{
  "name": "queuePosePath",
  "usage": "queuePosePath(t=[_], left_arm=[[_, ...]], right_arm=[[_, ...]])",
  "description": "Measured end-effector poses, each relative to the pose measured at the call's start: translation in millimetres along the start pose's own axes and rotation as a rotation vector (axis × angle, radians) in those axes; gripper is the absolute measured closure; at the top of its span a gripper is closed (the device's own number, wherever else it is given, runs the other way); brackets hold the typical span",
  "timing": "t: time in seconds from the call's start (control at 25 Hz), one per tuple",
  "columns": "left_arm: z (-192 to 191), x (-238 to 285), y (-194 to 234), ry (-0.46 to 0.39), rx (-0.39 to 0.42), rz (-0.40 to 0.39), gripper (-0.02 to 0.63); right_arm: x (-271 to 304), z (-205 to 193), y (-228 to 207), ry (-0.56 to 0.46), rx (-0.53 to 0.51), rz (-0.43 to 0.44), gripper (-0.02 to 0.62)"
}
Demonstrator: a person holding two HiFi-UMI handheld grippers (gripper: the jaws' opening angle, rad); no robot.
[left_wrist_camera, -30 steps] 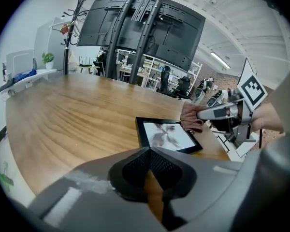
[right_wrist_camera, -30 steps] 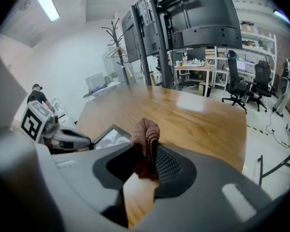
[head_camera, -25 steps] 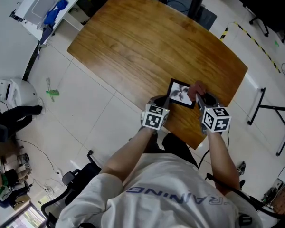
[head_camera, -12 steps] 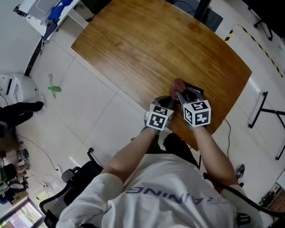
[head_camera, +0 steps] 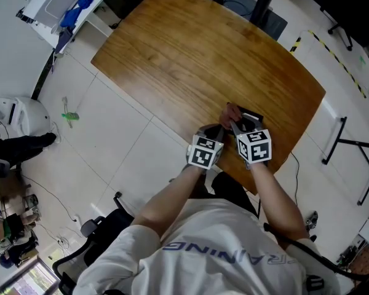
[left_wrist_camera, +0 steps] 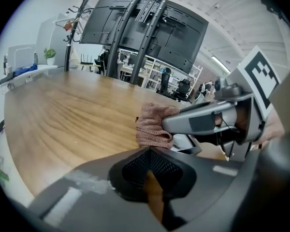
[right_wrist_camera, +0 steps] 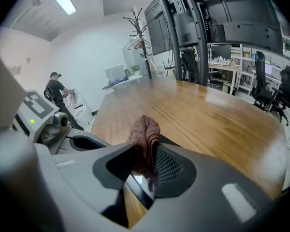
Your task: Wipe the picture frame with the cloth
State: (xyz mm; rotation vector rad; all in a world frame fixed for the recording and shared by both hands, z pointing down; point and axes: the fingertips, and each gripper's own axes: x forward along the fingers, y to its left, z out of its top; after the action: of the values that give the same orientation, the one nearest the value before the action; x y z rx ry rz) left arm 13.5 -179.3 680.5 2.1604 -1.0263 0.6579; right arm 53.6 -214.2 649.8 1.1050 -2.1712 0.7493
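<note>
Two grippers meet at the desk's [head_camera: 190, 60] near edge: the left gripper [left_wrist_camera: 150, 154], jaws closed on nothing, sits just left of the picture frame [head_camera: 253, 117], while the right gripper [right_wrist_camera: 147, 151], nearer, pinches the pink cloth [right_wrist_camera: 145, 129] directly over that frame.

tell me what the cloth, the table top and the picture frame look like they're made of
The cloth looks like soft knitted fabric, dusty pink and matte: looped texture, limp folds. The table top is wood or wood-look veneer with a light sheen: streaky grain lines. The picture frame has a smooth black border, plastic or painted wood, around a glossy pane that reflects light.
</note>
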Motion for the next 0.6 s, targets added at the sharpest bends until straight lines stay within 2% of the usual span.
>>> queuePosePath(t=[0.6], left_arm=[[1.1,-0.1,2.8,0.003,0.002,0.003,0.601]], right_arm=[[-47.8,-34.4,-50.6,0.034,0.063,-0.093,0.479]])
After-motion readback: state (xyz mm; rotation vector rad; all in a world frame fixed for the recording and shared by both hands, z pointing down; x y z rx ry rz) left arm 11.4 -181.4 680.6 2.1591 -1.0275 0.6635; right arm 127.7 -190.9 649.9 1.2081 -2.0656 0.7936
